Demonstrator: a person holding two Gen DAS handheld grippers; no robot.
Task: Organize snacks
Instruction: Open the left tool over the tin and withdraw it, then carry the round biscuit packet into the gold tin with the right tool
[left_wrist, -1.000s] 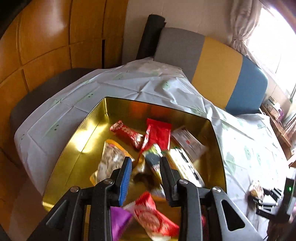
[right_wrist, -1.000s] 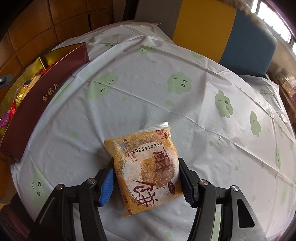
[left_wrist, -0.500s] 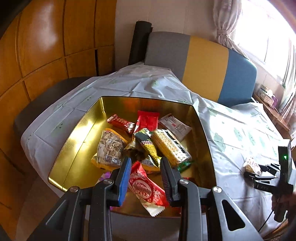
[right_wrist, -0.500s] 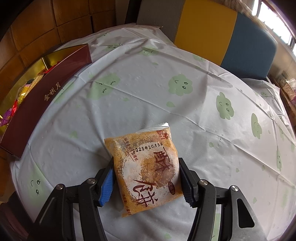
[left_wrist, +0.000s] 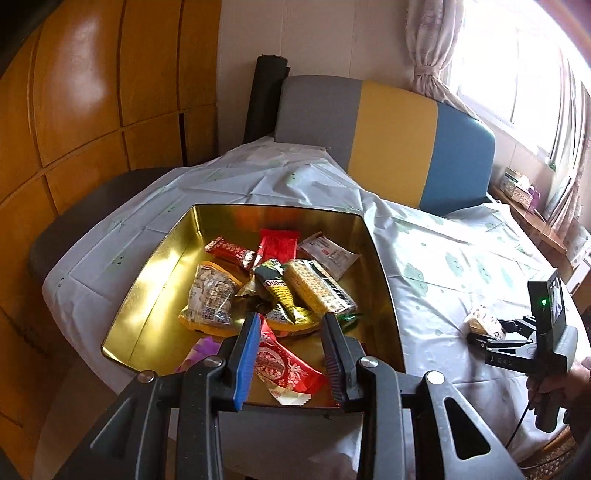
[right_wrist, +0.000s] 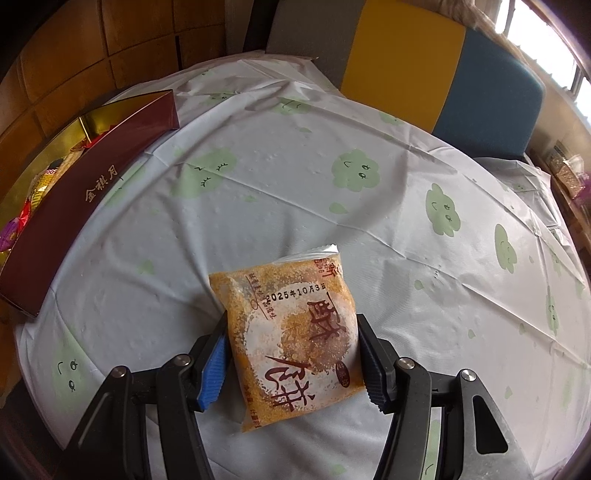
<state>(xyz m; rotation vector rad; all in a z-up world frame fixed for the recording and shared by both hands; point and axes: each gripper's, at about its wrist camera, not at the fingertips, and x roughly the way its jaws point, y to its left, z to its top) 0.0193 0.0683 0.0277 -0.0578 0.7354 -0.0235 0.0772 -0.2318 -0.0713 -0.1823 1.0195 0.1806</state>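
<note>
A gold-lined box (left_wrist: 147, 288) with a dark red outer wall (right_wrist: 92, 184) sits at the table's left and holds several wrapped snacks, among them a yellow cracker pack (left_wrist: 317, 291) and a red packet (left_wrist: 280, 365). My left gripper (left_wrist: 291, 319) hangs above the box's near edge, its jaws part open with nothing between them. On the tablecloth lies an orange pastry packet (right_wrist: 280, 295). My right gripper (right_wrist: 290, 325) is shut on it, one pad against each side. In the left wrist view that right gripper (left_wrist: 487, 332) and the packet (left_wrist: 482, 319) show at the far right.
A white tablecloth with green clouds (right_wrist: 332, 147) covers the round table. Behind it stands a grey, yellow and blue seat back (left_wrist: 388, 140) and a black roll (left_wrist: 264, 99). A wood-panelled wall (left_wrist: 92, 92) and a grey chair (left_wrist: 92, 206) are on the left. A hand (left_wrist: 565, 384) holds the right gripper.
My left gripper has drawn back from over the box's middle to its near edge and risen a little, its jaws slightly wider. The right gripper and the packet have not moved.
</note>
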